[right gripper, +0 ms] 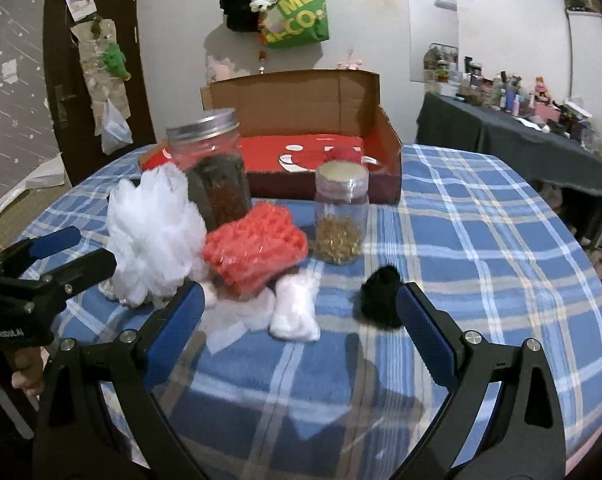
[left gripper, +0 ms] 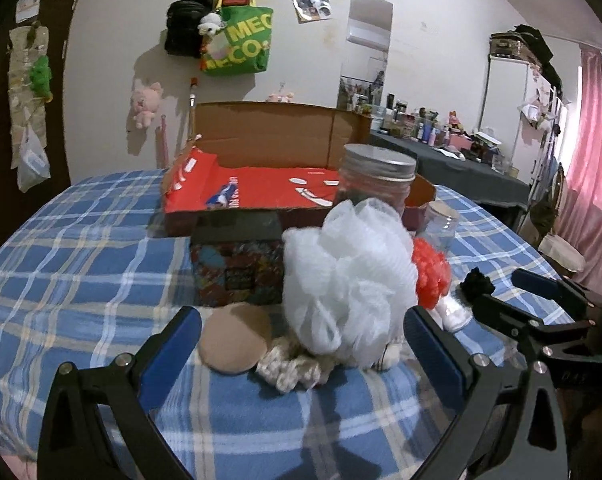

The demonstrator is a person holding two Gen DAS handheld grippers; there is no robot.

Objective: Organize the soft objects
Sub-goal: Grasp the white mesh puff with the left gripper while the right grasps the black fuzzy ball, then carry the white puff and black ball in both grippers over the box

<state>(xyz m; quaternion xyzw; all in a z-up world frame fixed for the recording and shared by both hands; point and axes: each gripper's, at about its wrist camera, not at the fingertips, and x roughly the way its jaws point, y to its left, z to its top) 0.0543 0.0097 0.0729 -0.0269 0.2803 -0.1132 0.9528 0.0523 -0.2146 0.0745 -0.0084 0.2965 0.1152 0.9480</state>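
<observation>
My left gripper (left gripper: pixel 301 344) is spread wide, nothing in it; right gripper (right gripper: pixel 299 320) also wide apart and empty. Nearest the left one: tan round puff (left gripper: pixel 235 338) and a beige scrunchie (left gripper: pixel 291 366) on the blue plaid cloth (left gripper: pixel 81 272), white mesh loofah (left gripper: pixel 349 276) sitting partly over the scrunchie. Near the right one: white cotton wads (right gripper: pixel 295 310) between the fingers, black pom-pom (right gripper: pixel 381 296) just beside the right finger, red mesh pouf (right gripper: pixel 255 250) behind. Further back 2 glass jars: big jar (right gripper: pixel 211 164) touching the loofah, small jar (right gripper: pixel 341 216) beside the red pouf. Farthest, open cardboard box (right gripper: pixel 321 120) with red lining, likely the drop spot.

Risks, my call: the loofah could snag the scrunchie and drag it; swinging the pouf or loofah out could tip a jar; cotton may tear apart under the pads.

Writing: "GenRobot.AI" on the left gripper body in right view; green bag (left gripper: pixel 241 40) shows "MEC" and "ECO", cut off
</observation>
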